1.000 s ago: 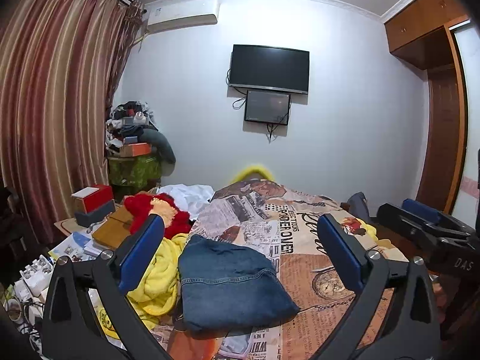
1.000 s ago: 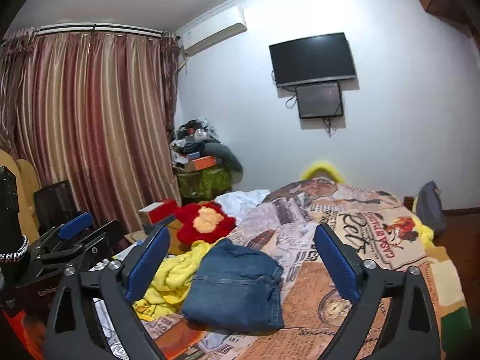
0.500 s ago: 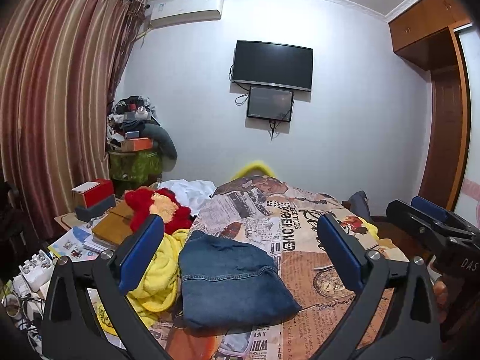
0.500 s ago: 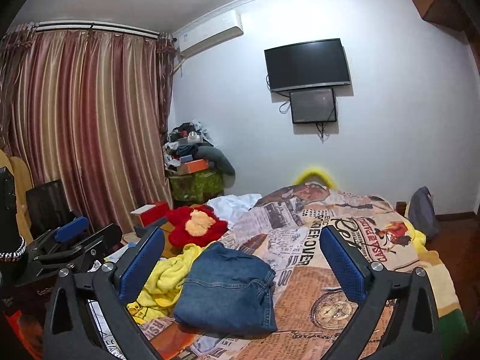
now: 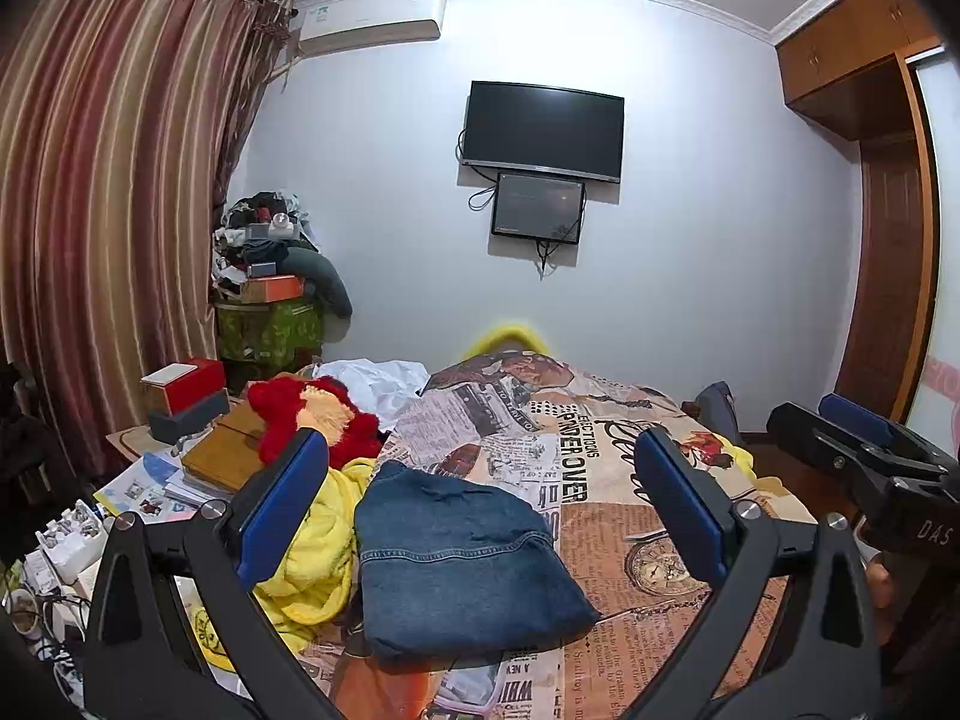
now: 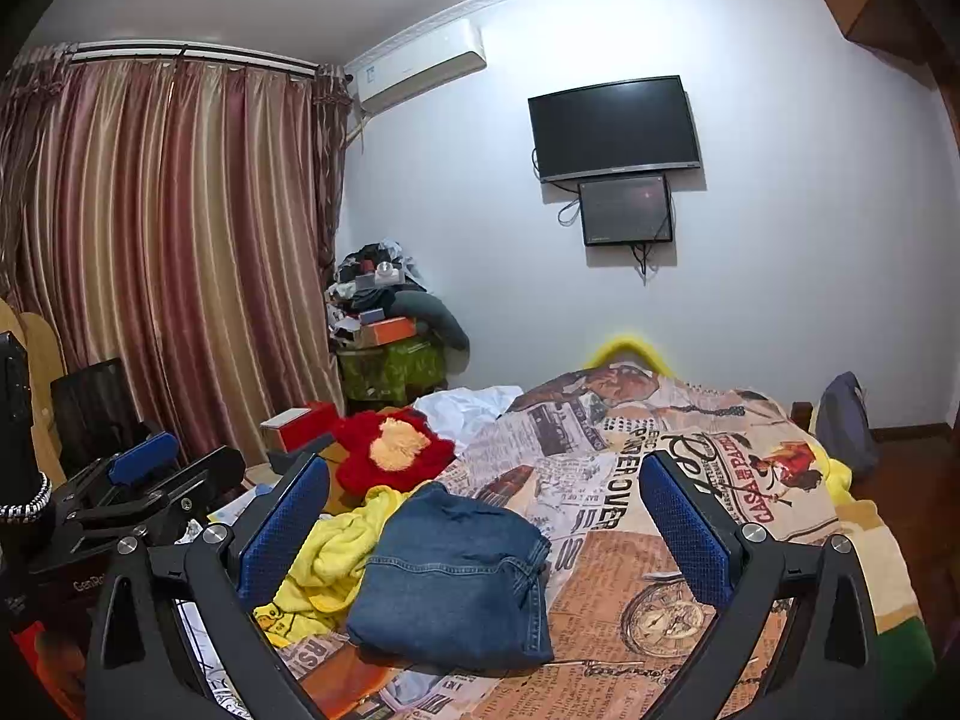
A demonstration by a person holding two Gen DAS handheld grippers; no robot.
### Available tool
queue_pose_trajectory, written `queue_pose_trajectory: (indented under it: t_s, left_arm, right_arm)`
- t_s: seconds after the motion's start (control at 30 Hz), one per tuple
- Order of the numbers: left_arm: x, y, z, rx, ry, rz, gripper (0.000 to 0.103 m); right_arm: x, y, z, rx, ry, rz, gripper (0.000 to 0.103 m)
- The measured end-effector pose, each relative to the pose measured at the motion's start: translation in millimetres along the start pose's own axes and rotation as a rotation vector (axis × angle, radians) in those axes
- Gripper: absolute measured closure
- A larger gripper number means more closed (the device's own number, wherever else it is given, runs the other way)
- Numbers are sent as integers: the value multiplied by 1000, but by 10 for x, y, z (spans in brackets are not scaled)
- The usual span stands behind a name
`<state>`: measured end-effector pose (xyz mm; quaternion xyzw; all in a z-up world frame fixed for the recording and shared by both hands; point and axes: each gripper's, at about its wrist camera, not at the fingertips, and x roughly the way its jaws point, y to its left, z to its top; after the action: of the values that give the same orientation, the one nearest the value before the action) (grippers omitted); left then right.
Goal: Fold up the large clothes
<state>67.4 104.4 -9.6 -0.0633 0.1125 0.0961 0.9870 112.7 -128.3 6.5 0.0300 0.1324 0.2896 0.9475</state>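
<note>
In the left wrist view, the folded jeans (image 5: 462, 558) lay on the bed cover (image 5: 606, 480) in the lower middle of the frame, with a towel (image 5: 318, 546) touching their left side. A plush toy (image 5: 312, 420) sat behind the towel, further up and left, and a box (image 5: 186, 384) stood left of the toy. Two screens (image 5: 543, 129) hung on the wall in the upper middle, one under the other, and curtains (image 5: 114, 210) filled the left side.

Both wrist views look level along the bed (image 5: 630, 480) toward the far wall's television (image 5: 543, 129), left view from slightly left, right view beside it, sharing the folded jeans (image 6: 456, 576).
</note>
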Motion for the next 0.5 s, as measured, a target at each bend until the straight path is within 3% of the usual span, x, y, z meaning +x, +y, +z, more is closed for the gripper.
queue_pose_trajectory:
  t_s: [0.5]
  left_arm:
    - [15, 6, 11, 13, 10, -33, 0]
  right_arm:
    - [26, -35, -8, 1, 11, -1, 0]
